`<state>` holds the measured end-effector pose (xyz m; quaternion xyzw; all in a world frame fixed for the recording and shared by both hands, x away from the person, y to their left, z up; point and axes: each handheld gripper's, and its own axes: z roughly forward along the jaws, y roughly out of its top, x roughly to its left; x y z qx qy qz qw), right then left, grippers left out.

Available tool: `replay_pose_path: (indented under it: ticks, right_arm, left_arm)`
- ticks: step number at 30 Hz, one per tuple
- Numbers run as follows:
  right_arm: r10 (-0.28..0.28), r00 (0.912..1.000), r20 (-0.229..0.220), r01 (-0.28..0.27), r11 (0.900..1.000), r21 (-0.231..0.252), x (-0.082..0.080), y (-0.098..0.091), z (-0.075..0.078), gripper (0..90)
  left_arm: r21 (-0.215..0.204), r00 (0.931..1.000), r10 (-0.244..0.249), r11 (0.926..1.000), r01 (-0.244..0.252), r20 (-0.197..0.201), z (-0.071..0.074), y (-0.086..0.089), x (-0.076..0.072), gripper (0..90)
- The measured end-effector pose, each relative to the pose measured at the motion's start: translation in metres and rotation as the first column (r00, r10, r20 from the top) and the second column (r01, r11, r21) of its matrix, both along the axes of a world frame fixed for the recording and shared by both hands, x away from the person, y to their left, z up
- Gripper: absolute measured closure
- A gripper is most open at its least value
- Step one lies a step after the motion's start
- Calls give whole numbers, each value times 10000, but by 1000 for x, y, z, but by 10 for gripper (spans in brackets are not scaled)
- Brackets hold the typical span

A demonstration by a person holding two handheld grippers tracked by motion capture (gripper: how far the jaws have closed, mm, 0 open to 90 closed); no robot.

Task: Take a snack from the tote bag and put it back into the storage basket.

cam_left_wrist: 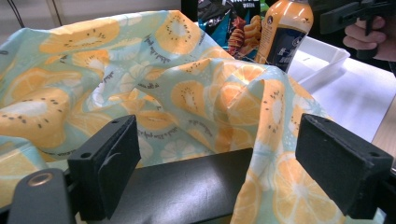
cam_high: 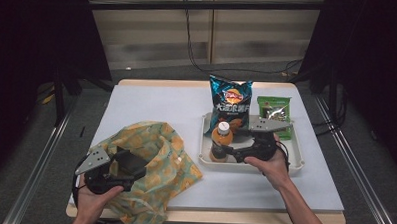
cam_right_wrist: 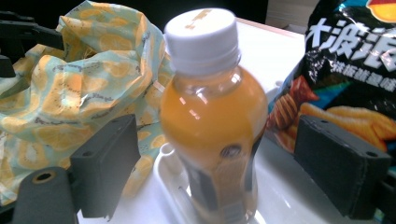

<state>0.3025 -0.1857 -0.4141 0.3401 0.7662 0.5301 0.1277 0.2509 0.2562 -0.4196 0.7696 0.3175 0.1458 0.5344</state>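
Juice fills the bottle (cam_high: 221,142) to the shoulder, orange under a white cap, and the bottle stands upright at the left end of a white tray (cam_high: 296,154). The right gripper (cam_high: 235,152) is level with it: in the right gripper view the bottle (cam_right_wrist: 212,126) stands between the two black jaws, which are spread wide with a clear gap on each side, pads not pressing. Behind the bottle a dark blue bag of chips (cam_high: 230,102) leans up at the tray's far edge, and a green snack packet (cam_high: 274,110) lies at the far right corner.

To the left, well apart from the tray, a cloth bag (cam_high: 157,165) printed with orange slices on pale blue sits crumpled with its mouth open. The left gripper (cam_high: 129,175) is at its near rim; in the left gripper view a fold of the cloth (cam_left_wrist: 261,140) hangs between the jaws, which stand wide and do not pinch it.

All this rests on a pale grey-white mat (cam_high: 151,108) covering a table (cam_high: 223,216) whose wooden edge shows at front and back. Around it the floor is grey, with metal rails running along both sides. Dark curtains hang left and right, a light panelled wall closes the back, and a black cable (cam_high: 191,41) drops down it to the floor.
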Motion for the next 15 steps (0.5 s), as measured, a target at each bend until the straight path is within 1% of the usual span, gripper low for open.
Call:
replay_pose_path:
  ticks: [1, 2, 3, 4, 5, 6, 7, 8, 9, 11, 12, 13, 14, 15]
  right_arm:
    - [0, 10000, 0, 0, 10000, 0, 0, 0, 0, 138]
    - [20, 10000, -14, -20, 10000, 0, -3, 0, 0, 152]
    - [-120, 9999, 17, 120, 9999, -48, -7, 0, 1, 166]
    - [-119, 9999, 31, 119, 9999, -29, -9, -1, 3, 175]
    - [-86, 10000, 24, 86, 10000, 4, -11, -1, 3, 202]
    - [-151, 9999, -42, 151, 9999, 6, -15, -3, 5, 249]
    - [-146, 9999, -52, 146, 9999, 16, -17, -3, 5, 268]
    - [-251, 9996, -98, 251, 9997, 11, -19, -5, 4, 279]
    - [-237, 9996, -137, 238, 9997, 43, -21, -6, 4, 309]
    - [-280, 9994, -192, 281, 9996, 48, -25, -8, 4, 337]
    - [-295, 9993, -214, 296, 9995, 51, -26, -9, 4, 357]
    - [-295, 9993, -214, 296, 9995, 51, -26, -9, 4, 357]
    - [-247, 9994, -234, 249, 9997, 70, -28, -10, 4, 376]
    - [-340, 9991, -240, 342, 9994, 71, -31, -11, 4, 402]
  left_arm:
    - [0, 10000, 0, 10000, 0, 0, 0, 0, 0, 164]
    - [35, 10000, -17, 10000, 17, 2, 0, -1, 0, 164]
    - [30, 10000, -81, 10000, 81, -14, 0, -1, 0, 168]
    - [50, 10000, -68, 10000, 68, -1, 1, -2, -1, 174]
    - [-3, 9999, -122, 9999, 122, -17, 0, -2, -1, 188]
    - [124, 9998, -205, 9997, 206, -57, 0, -4, 0, 220]
    - [124, 9998, -205, 9997, 206, -57, 0, -4, 0, 237]
    - [93, 9991, -407, 9991, 408, -117, -1, -6, 0, 247]
    - [92, 9988, -464, 9989, 466, -153, -1, -7, 0, 276]
    - [130, 9986, -508, 9986, 510, -166, -1, -8, 1, 333]
    - [153, 9980, -567, 9983, 571, -282, -2, -11, 2, 352]
    - [153, 9980, -567, 9983, 571, -282, -2, -11, 2, 372]
    - [207, 9974, -662, 9976, 667, -273, -2, -12, 3, 372]
    - [122, 9967, -735, 9972, 740, -332, -2, -15, 3, 398]
